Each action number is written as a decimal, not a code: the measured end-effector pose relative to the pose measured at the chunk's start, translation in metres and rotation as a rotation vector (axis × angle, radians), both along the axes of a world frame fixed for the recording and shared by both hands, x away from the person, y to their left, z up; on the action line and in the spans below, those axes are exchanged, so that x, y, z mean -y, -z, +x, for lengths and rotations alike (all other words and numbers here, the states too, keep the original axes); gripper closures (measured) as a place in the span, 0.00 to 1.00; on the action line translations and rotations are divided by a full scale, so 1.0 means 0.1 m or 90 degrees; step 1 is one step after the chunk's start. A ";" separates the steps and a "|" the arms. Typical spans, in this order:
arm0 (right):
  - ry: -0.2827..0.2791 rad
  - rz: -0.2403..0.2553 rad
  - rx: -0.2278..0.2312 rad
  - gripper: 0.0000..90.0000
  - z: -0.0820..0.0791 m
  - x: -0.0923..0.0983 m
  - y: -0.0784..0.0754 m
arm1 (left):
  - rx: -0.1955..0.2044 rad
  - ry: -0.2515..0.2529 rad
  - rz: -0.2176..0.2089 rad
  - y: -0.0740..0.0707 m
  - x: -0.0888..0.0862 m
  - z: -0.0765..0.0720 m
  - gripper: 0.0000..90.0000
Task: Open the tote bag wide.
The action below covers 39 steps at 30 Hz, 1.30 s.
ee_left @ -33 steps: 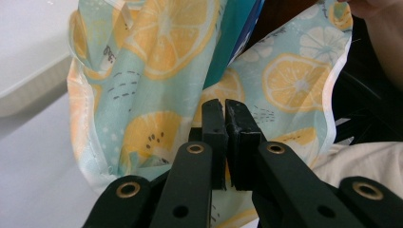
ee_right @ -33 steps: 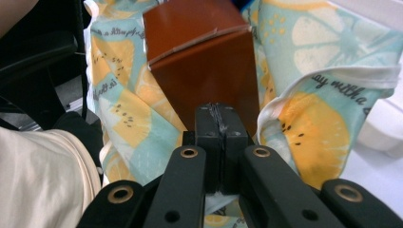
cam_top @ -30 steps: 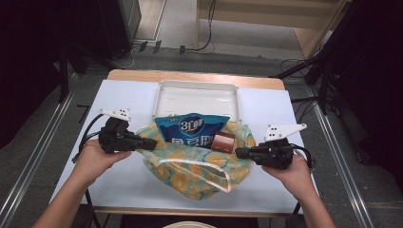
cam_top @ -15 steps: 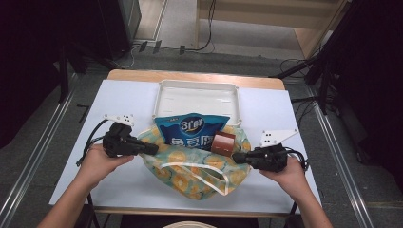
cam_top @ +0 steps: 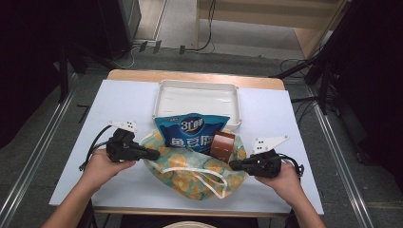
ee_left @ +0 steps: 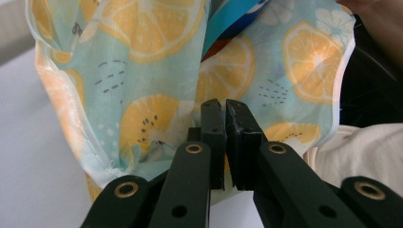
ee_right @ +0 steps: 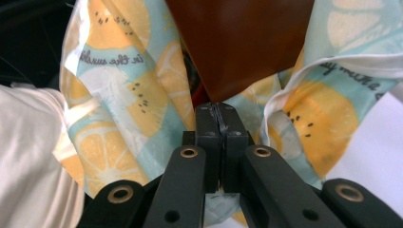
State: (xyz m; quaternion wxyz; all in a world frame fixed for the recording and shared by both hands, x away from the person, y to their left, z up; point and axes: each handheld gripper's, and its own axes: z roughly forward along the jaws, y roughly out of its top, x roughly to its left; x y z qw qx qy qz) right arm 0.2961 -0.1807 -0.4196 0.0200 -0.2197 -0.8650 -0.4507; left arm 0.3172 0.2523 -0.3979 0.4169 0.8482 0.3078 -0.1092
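The lemon-print cloth bag [cam_top: 197,173] lies on the worktop [cam_top: 123,102] in front of the person, mouth toward the white tray [cam_top: 197,97]. A blue snack pouch [cam_top: 192,133] and a brown packet [cam_top: 223,145] sit partly inside it, their upper halves sticking out of the opening. The loading looks done or nearly so. What seems left is settling the bag or closing its mouth over the contents.

The left gripper [cam_top: 154,154] has its jaws clamped on the bag's left edge; in the left gripper view the fabric [ee_left: 157,95] is pinched between the pads. The right gripper [cam_top: 234,165] has its jaws pressed together on the right edge, with cloth [ee_right: 142,95] caught between them just below the brown packet [ee_right: 237,42].

The white tray stands empty just behind the bag, close enough to catch the pouch if the bag is pushed away. The white drawstring [cam_top: 202,178] loops loose across the cloth and could snag.
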 end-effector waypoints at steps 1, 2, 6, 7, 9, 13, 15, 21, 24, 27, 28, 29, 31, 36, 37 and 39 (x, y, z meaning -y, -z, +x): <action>0.001 -0.008 0.000 1.00 0.00 0.00 0.01 | -0.003 0.000 0.005 0.02 0.01 0.00 0.96; 0.000 -0.011 -0.001 1.00 0.00 -0.01 0.02 | -0.003 0.001 0.005 0.03 0.01 0.00 0.96; 0.008 0.003 0.004 0.98 -0.02 0.02 -0.02 | 0.012 -0.002 -0.016 -0.02 -0.01 -0.02 0.95; 0.012 0.005 0.003 0.99 -0.03 0.03 -0.05 | 0.020 0.000 -0.018 -0.06 -0.01 -0.03 0.95; 0.016 0.009 0.014 0.98 -0.04 0.05 -0.11 | 0.038 0.005 -0.015 -0.13 0.00 -0.05 0.94; 0.026 0.013 0.017 0.96 -0.08 0.09 -0.26 | 0.071 0.009 -0.021 -0.28 0.03 -0.06 0.90; 0.026 0.016 0.023 0.95 -0.09 0.10 -0.32 | 0.080 0.008 -0.019 -0.32 0.04 -0.03 0.85; 0.028 0.020 0.025 0.90 -0.11 0.11 -0.40 | 0.064 0.021 0.001 -0.24 0.09 0.08 0.61; 0.028 0.024 0.025 0.85 -0.12 0.11 -0.41 | 0.058 0.032 0.002 -0.19 0.11 0.10 0.51; 0.029 0.031 0.026 0.78 -0.14 0.11 -0.44 | 0.056 0.044 0.011 -0.15 0.14 0.09 0.48; 0.028 0.034 0.026 0.75 -0.15 0.11 -0.45 | 0.052 0.046 0.015 -0.13 0.15 0.10 0.47; 0.026 0.035 0.028 0.73 -0.16 0.11 -0.46 | 0.050 0.048 0.019 -0.11 0.16 0.10 0.48; 0.020 0.036 0.028 0.67 -0.18 0.10 -0.47 | 0.044 0.044 0.027 -0.07 0.17 0.12 0.49; 0.010 0.022 0.035 0.52 -0.17 -0.01 -0.39 | 0.031 0.042 0.045 -0.01 0.20 0.15 0.58; 0.007 0.019 0.028 0.52 -0.16 -0.03 -0.36 | 0.031 0.044 0.050 0.00 0.21 0.15 0.63; 0.005 0.016 0.016 0.56 -0.15 -0.07 -0.31 | 0.028 0.045 0.063 0.02 0.23 0.15 0.73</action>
